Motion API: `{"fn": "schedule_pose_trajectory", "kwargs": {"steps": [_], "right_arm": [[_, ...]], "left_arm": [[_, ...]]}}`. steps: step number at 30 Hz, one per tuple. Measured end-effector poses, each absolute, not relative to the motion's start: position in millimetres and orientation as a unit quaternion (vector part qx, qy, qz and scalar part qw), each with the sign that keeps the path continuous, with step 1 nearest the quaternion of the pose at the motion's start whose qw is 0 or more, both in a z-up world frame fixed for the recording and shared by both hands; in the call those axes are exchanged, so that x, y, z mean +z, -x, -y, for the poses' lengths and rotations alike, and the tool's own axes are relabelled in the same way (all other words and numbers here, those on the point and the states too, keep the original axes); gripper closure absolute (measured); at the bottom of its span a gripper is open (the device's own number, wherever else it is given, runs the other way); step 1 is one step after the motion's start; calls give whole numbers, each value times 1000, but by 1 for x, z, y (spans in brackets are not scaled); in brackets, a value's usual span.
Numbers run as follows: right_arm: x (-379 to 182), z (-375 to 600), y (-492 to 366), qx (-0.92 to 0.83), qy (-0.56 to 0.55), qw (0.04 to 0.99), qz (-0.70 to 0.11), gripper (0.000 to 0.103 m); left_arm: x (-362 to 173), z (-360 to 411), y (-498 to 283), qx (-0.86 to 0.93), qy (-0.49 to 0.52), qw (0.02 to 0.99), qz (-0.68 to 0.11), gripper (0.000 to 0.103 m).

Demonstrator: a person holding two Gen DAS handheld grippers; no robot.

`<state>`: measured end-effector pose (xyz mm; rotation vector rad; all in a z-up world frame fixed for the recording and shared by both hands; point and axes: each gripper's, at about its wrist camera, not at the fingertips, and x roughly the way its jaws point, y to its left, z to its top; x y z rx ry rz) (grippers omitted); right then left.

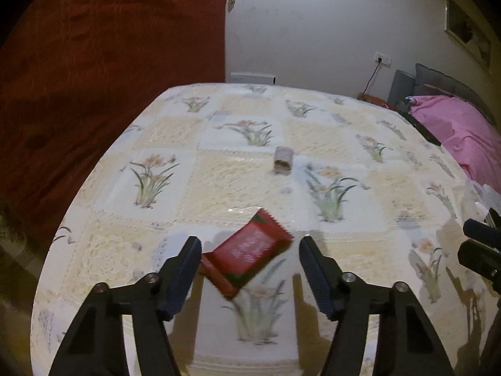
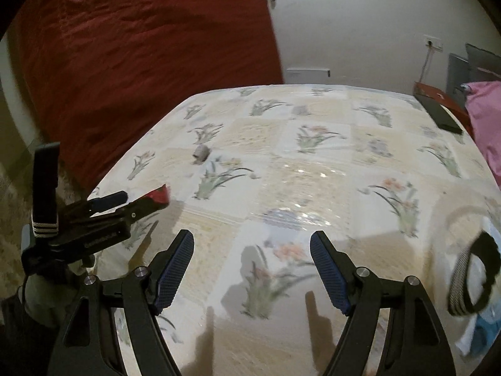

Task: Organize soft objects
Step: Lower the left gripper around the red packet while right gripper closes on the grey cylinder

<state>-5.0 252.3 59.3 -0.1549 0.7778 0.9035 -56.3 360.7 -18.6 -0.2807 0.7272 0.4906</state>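
Note:
A red snack packet shows blurred between the wide-apart fingers of my left gripper, its left end close to the left fingertip; neither pad clamps it. I cannot tell whether it rests on the floral tablecloth. In the right wrist view the same packet peeks out past the left gripper at the table's left edge. My right gripper hangs open over the cloth with nothing between its pads. A small grey roll lies farther back, also seen as the grey roll.
A pink cloth and a flat black object sit at the far right. A black striped strap and white and blue items lie at the near right edge. A red curtain hangs beyond the left side.

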Motion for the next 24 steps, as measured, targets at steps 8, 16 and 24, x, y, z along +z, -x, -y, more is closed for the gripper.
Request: {"fn": "schedule_pose_trajectory", "kwargs": {"steps": [8, 16, 24], "right_arm": [[53, -298, -2, 448, 98, 807, -372, 25], [41, -343, -15, 462, 120, 795, -374, 26], [34, -390, -37, 479, 132, 783, -373, 37]], "left_arm": [[-27, -370, 52, 209, 152, 893, -368, 46], [-29, -370, 50, 198, 153, 895, -370, 62], [-29, -371, 54, 196, 165, 896, -362, 62]]}}
